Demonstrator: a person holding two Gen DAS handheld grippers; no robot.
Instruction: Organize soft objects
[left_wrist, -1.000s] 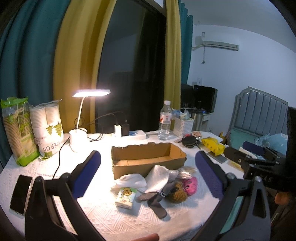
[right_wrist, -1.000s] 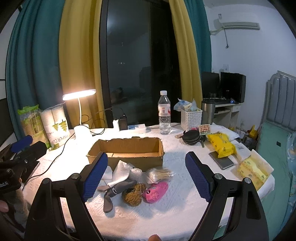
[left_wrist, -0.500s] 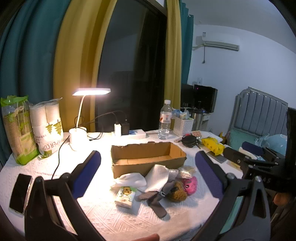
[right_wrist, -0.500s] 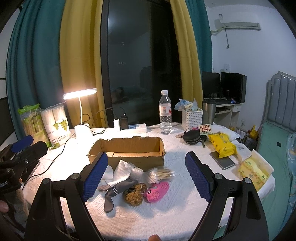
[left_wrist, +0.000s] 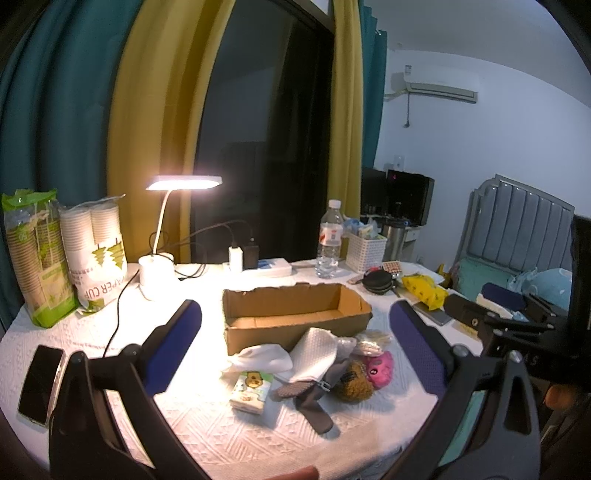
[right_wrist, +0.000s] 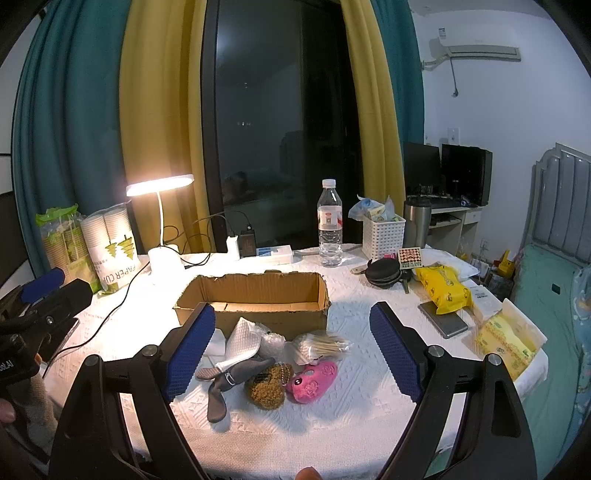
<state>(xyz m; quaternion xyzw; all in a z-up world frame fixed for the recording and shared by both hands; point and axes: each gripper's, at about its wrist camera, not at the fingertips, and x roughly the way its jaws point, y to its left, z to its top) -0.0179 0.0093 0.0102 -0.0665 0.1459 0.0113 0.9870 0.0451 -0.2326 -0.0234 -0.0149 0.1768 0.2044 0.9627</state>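
The paper-cup pack (left_wrist: 98, 254) at the tabletop's left edge reads "PAPER CUP"; the green pack (left_wrist: 35, 258) beside it shows "50".

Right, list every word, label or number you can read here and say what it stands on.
"PAPER CUP": white plastic sleeve of stacked paper cups, reading up its side.
"50": green-topped bag of brown cups, faint.
Clear water bottle's red label: too small.
Small green-and-white tissue pack: picture only, print blurred.

Both wrist views face the window from the table's near edge, sharing the cardboard box (left_wrist: 295, 317) (right_wrist: 255, 299).
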